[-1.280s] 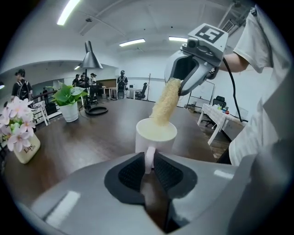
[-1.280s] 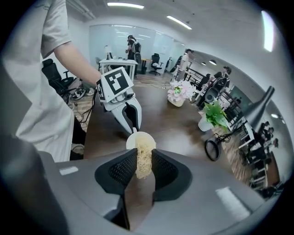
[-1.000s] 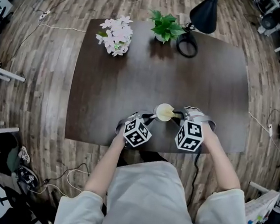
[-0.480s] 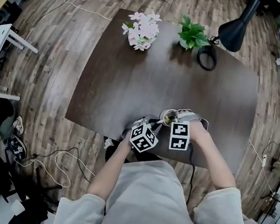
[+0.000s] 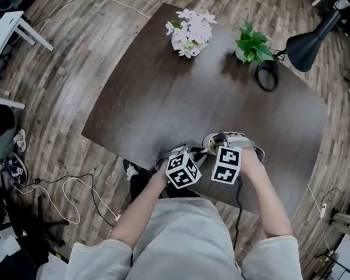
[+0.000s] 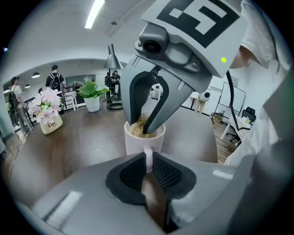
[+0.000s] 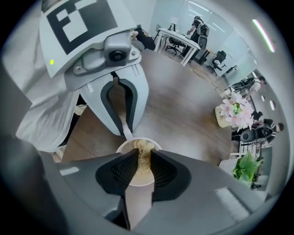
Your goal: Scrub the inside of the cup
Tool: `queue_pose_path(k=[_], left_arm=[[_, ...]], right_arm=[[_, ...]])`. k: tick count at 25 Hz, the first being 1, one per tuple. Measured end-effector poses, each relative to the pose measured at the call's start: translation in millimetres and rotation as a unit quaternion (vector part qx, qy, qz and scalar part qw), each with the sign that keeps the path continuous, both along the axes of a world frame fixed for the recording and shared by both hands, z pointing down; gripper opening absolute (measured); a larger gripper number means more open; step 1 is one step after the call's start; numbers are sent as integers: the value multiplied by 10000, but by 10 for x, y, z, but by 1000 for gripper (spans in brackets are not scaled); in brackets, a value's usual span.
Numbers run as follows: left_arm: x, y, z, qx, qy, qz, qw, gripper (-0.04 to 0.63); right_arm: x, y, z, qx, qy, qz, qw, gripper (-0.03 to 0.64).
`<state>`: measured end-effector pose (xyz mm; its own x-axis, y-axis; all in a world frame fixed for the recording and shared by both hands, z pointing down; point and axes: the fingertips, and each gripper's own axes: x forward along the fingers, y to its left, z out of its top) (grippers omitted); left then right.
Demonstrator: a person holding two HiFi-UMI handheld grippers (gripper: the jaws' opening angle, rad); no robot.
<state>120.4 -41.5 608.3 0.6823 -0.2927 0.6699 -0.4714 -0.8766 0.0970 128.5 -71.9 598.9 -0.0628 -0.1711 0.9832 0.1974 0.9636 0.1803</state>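
left gripper (image 6: 147, 170) pinches the cup handle (image 6: 148, 155), right gripper (image 7: 143, 166) pinches a scrubber (image 7: 144, 150) inside; vase label (image 6: 51, 123) reads "life".

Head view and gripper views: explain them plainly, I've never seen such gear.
No robot: a person holds two grippers; the marker cubes belong to them. The head view looks down from the person's head at a dark table with flowers, a potted plant and a black lamp. Each gripper view rides on its own gripper. The left gripper is shut on the handle of the white cup; the right gripper is shut on a yellowish scrubber that reaches into the cup.
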Motion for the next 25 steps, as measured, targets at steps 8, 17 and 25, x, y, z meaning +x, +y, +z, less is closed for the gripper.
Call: queue_pose_path(k=[8, 17, 25], left_arm=[[28, 30, -18, -94, 142, -68, 9998, 44], [50, 6, -29, -89, 229, -210, 9995, 44], [49, 8, -24, -86, 246, -354, 9990, 43]], right_arm=[[90, -146, -98, 87, -227, 490, 9985, 110], [207, -207, -219, 72, -233, 533, 9983, 112], [301, -149, -337, -22, -178, 426, 9989, 112]])
